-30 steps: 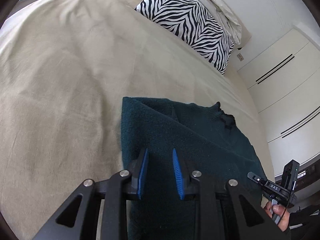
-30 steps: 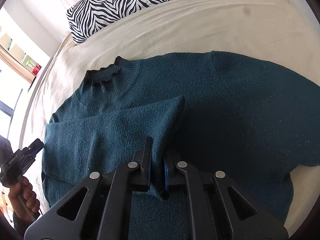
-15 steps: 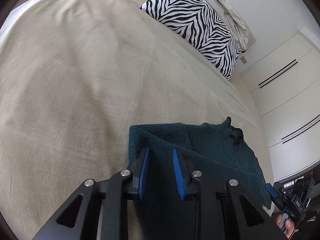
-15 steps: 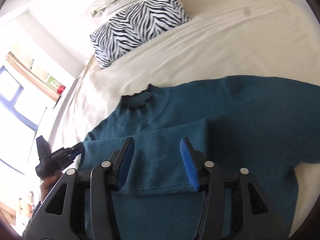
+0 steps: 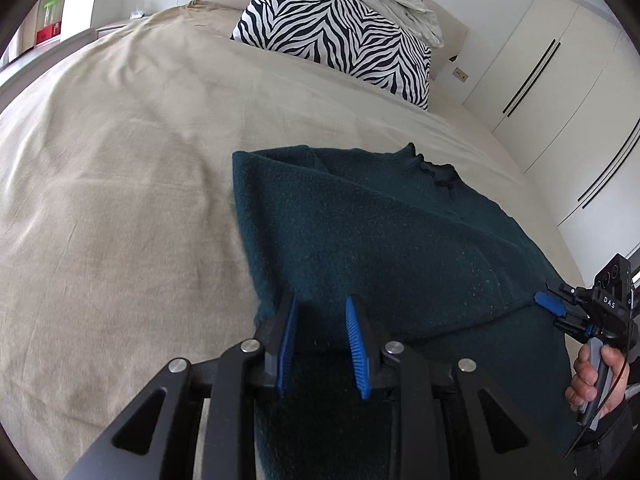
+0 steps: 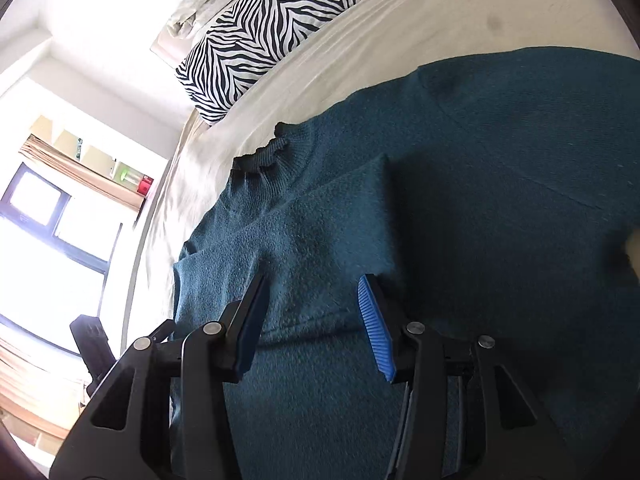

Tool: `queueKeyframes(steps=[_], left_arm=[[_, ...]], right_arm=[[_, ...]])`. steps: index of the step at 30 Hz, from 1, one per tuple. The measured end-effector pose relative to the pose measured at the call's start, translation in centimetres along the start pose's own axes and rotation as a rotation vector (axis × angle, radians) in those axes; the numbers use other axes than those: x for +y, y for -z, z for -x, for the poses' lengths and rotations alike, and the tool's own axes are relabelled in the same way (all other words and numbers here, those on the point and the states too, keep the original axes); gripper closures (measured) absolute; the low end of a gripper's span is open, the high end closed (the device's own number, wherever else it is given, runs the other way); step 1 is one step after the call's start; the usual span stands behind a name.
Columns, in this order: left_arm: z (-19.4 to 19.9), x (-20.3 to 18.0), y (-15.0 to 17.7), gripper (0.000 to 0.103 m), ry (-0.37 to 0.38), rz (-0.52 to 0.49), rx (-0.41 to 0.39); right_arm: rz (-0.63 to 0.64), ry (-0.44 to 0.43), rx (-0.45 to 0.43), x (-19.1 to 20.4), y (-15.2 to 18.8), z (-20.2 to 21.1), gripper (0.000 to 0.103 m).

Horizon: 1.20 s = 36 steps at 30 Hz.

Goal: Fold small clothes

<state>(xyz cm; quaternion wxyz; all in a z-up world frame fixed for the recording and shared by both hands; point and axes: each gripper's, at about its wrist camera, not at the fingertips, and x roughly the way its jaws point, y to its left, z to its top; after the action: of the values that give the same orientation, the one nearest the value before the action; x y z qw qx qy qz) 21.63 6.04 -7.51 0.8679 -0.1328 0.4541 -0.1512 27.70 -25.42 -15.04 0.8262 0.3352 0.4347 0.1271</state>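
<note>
**One sleeve folded in, the other side waiting**

A dark teal sweater [image 6: 460,208] lies flat on the beige bedspread [image 5: 120,200], near the bed's foot edge, its collar [image 6: 260,156] toward the zebra-striped pillow [image 5: 340,36] at the head. The sleeve on the left gripper's side [image 6: 304,240] is already laid across the chest. The far side, toward the bed's right edge, lies spread and unfolded.

The left gripper [image 5: 320,344] hovers over the sweater's folded edge, fingers parted with nothing between them. The right gripper [image 6: 312,320] hangs above the folded sleeve, fingers wide apart and empty.

By my reckoning about a third is done: the second sleeve and the final body fold remain.
</note>
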Motion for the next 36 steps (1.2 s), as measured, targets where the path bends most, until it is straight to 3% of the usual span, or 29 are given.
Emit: queueKeyframes(steps=[2,5,7,10,13,16,22,24,26,27,29,33,36], left_arm=[[1.3,-0.7,0.5,0.07,0.013,0.006,-0.013],[2.9,-2.1,0.8,0.05,0.047,0.018,-0.043],[3.4,-3.3,0.8,0.041,0.084,0.032,-0.049],[2.9,-5.0,0.7,0.04,0.134,0.056,-0.025],[1.6,-6.5,0.8,0.04,0.179,0.097,0.016],[0.4,-7.5,1.1,0.04,0.204,0.14,0.052],[-1.1,-9.4,1.7,0.04,0.225,0.159,0.089],[-1.5,-9.6,1.7,0.04,0.232,0.165,0.102],[-1.8,-9.9,1.8,0.04,0.239,0.167,0.109],[-1.9,-9.9,1.8,0.04,0.243,0.171,0.113],[-2.0,-9.8,1.9,0.04,0.258,0.18,0.117],[-2.1,-9.8,1.8,0.036,0.281,0.203,0.126],[-2.3,-9.9,1.5,0.035,0.334,0.235,0.137]], right_arm=[[-0.04,0.0,-0.049,-1.9,0.7,3.4,0.057],[-0.146,0.024,-0.188,-6.5,1.9,10.0,0.055],[-0.255,0.081,-0.301,-10.7,2.6,14.8,0.045],[-0.477,0.163,-0.439,-17.8,4.0,21.5,0.043],[-0.648,0.127,-0.54,-23.8,5.2,26.1,0.043],[-0.694,0.147,-0.607,-27.1,4.5,29.0,0.043],[-0.781,0.111,-0.684,-32.2,0.8,30.4,0.045],[-0.76,0.15,-0.679,-32.8,-0.9,30.4,0.047],[-0.728,0.217,-0.656,-32.2,-2.8,29.7,0.064],[-0.712,0.239,-0.637,-32.4,-3.5,30.0,0.083],[-0.664,0.274,-0.622,-30.9,-4.7,30.2,0.09],[-0.347,0.399,-0.57,-21.2,-7.3,29.0,0.094],[-0.044,0.404,-0.5,-10.4,-7.8,26.3,0.094]])
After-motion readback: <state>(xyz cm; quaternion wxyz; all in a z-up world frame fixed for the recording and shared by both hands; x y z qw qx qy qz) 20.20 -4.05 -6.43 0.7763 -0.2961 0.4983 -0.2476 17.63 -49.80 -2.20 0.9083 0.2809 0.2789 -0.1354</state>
